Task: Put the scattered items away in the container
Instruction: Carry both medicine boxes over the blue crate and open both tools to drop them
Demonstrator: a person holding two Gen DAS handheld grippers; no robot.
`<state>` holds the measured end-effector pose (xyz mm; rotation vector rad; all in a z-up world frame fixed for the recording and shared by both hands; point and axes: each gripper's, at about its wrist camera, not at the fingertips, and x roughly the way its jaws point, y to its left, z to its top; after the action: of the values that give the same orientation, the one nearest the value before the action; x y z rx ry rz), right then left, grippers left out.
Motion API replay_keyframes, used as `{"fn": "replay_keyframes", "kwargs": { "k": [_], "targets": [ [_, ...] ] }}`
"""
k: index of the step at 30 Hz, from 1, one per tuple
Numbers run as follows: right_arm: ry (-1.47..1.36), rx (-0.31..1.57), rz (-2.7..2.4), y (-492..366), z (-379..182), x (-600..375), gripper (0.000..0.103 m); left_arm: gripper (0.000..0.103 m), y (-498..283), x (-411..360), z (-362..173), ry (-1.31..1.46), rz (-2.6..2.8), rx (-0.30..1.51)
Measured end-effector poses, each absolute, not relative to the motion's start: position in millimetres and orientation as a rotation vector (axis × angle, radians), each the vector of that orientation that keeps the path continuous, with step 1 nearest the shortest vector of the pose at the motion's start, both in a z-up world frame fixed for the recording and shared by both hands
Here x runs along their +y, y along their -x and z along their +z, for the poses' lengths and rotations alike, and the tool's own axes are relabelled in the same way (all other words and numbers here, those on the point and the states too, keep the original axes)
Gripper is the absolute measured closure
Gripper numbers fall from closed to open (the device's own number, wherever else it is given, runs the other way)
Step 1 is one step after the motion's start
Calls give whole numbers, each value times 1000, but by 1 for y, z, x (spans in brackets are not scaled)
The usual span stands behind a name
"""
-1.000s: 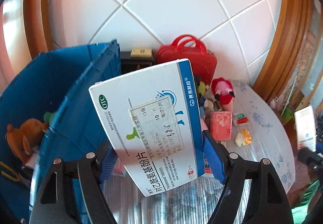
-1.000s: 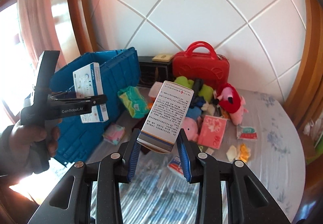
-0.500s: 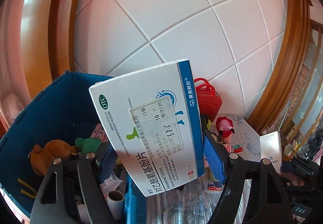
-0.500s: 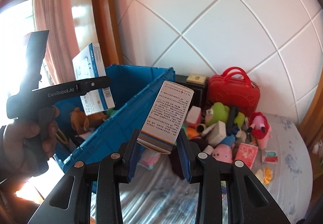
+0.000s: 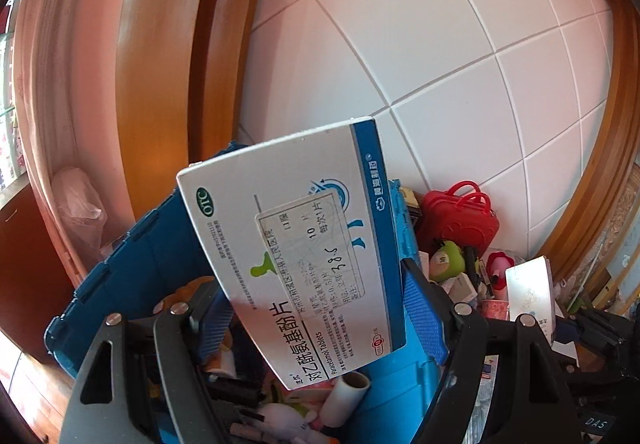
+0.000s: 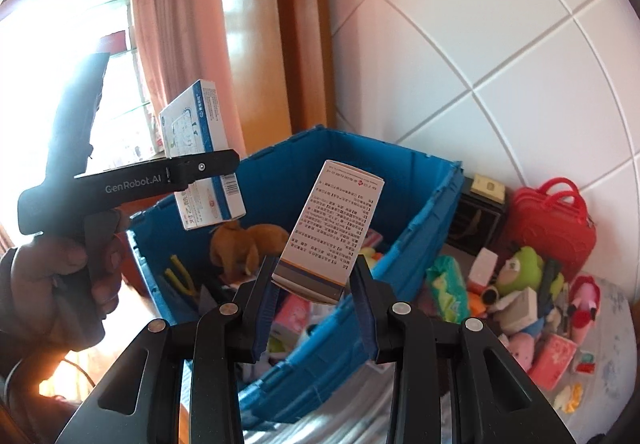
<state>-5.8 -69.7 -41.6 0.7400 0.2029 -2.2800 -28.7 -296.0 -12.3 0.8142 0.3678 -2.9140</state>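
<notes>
Left claw [image 5: 320,308]: clamped on a blue and white tablet box [image 5: 296,256]; the blue pads press the box's two long edges, and the box stands tilted, its top leaning left.
Tablet box: held in the air above the open blue crate [image 5: 132,268], which lies below and behind the left claw.
Right claw [image 6: 316,290]: closed on a white box printed with text [image 6: 332,228], gripped near its lower end; the box leans to the right above the pads.
White box: raised over the near wall of the crate [image 6: 424,228], touching nothing but the claw.
Crate contents: a brown plush bear [image 6: 244,244] just beyond the right claw's left finger, yellow strips [image 6: 178,278] farther left, and a paper roll [image 5: 346,398] under the left claw among small packets.
Left hand [image 6: 56,284]: wrapped round the black handle, left of the right claw, with the tablet box [image 6: 202,156] sticking up past its fingers.
Loose pile: on the bench [image 6: 600,384] to the right of the right claw, outside the crate, lie a green frog toy [image 6: 520,270], a pink pig toy [image 6: 584,300], a pink packet [image 6: 554,358] and a green packet [image 6: 448,286].
Red case [image 6: 554,228]: upright against the tiled wall, behind the pile.
Black box [image 6: 478,220]: between the crate's far corner and the red case.
</notes>
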Motion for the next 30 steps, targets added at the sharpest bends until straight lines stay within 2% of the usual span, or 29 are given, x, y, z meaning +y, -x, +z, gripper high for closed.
{"fn": "replay_keyframes", "kwargs": {
  "k": [9, 20, 21, 22, 23, 24, 25, 30],
  "targets": [
    [-737, 201, -2220, -3, -50, -124, 68, 27, 18, -329, -16, -813, -2871, 324],
    [-745, 198, -2227, 3, -54, -138, 66, 24, 15, -335, -19, -806, -2881, 321],
    [-732, 201, -2232, 1, -53, -138, 55, 23, 17, -334, -18, -822, -2873, 312],
    [-715, 203, -2240, 0, -52, -138, 40, 18, 18, -335, -19, -837, -2862, 303],
    [-693, 200, -2251, -1, -51, -138, 10, 9, 19, -335, -19, -839, -2851, 307],
    [-666, 195, -2266, -3, -49, -136, 1, 5, 18, -337, -21, -835, -2851, 321],
    [-655, 194, -2269, -4, -48, -136, 1, 2, 17, -337, -22, -834, -2854, 338],
    [-691, 182, -2265, -1, -50, -134, 1, 2, 18, -336, -25, -840, -2848, 356]
  ]
}}
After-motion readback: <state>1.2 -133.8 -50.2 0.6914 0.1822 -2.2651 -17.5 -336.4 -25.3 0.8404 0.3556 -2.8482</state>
